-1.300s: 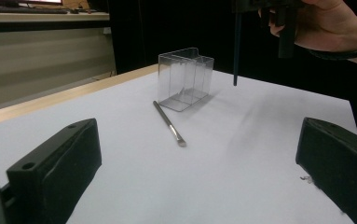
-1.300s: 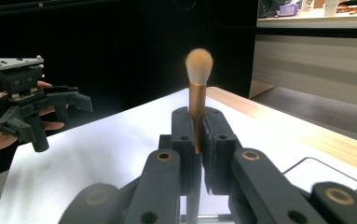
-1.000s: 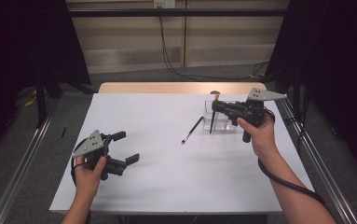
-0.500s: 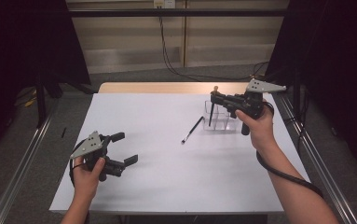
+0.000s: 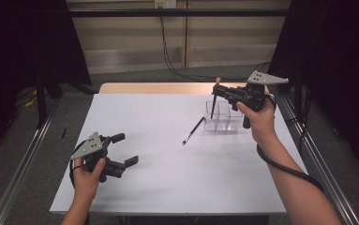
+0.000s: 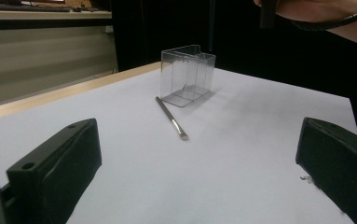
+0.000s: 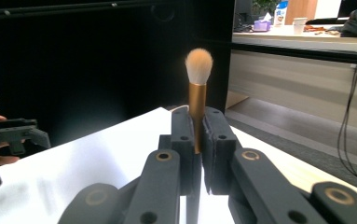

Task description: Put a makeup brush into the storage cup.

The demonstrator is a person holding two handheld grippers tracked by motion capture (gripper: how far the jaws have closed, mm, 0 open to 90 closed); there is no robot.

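Where the right gripper point(image 7: 195, 140) closes its jaws on a makeup brush point(image 7: 197, 88), the right gripper view shows a copper ferrule and pale bristle tuft standing upright above the fingertips; the high view shows that brush point(image 5: 213, 107) as a dark handle hanging below them, over the clear divided organizer point(image 5: 223, 117). Second item: thin brush point(image 5: 192, 130), flat on the white table point(image 5: 168, 178), just beside the organizer, well apart from both grippers. Left gripper point(image 5: 124, 150): jaws spread wide, holding nothing, low over the table; its own view shows the thin brush point(image 6: 171, 118) and organizer point(image 6: 187, 74) ahead between the fingers, unobstructed.
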